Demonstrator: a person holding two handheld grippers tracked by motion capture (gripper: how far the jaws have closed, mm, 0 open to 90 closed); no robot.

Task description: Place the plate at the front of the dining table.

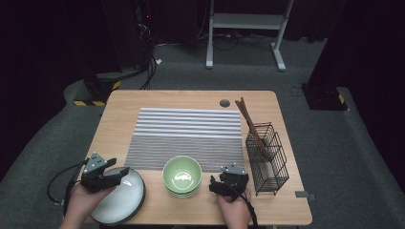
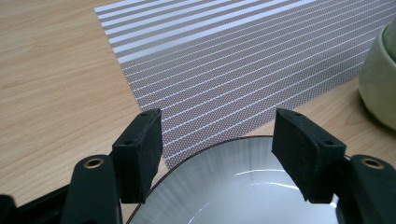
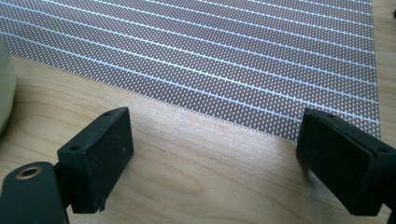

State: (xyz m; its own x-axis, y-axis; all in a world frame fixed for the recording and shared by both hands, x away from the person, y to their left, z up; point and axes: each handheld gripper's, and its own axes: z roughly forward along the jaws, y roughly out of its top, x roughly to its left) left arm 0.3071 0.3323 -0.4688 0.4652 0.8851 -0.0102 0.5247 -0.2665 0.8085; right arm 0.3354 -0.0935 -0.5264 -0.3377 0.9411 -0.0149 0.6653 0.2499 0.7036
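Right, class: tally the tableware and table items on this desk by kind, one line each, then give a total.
Green bowls: 2 at least, stacked; the exact number is hard to tell
Grey plate: 1
Striped placemat: 1
Black wire caddy: 1
Brown chopsticks: 1 bundle, standing in the caddy
Total: 6 at least

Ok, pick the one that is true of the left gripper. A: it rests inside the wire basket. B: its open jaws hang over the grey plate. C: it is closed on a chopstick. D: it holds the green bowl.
B: the left gripper has its jaws apart above the rim of the grey plate, with nothing pinched between them; the high view shows it over that plate too.
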